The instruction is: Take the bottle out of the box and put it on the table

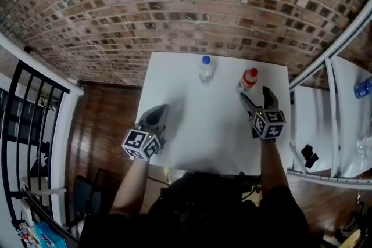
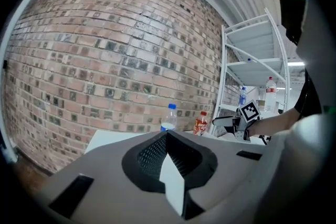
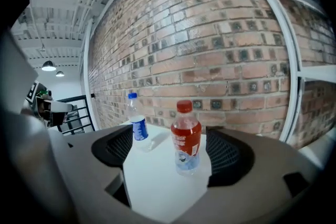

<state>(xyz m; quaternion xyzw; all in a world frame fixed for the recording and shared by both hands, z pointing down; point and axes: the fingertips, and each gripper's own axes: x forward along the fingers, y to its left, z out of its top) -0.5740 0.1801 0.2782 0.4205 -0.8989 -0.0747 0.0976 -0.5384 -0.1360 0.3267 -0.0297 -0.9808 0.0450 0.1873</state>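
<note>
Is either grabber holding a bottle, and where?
No. The right gripper stands open, clear of the red-capped bottle; the left gripper is shut on nothing.

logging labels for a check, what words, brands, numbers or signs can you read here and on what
No text can be read.
Red-capped bottle: white print on its red label, too blurred to read.
Blue-capped bottle: blue label, print too small to read.
Left marker cube and right marker cube: black-and-white square patterns, no letters or numbers.

Left gripper (image 1: 161, 110) closed, right gripper (image 1: 256, 95) wide apart
</note>
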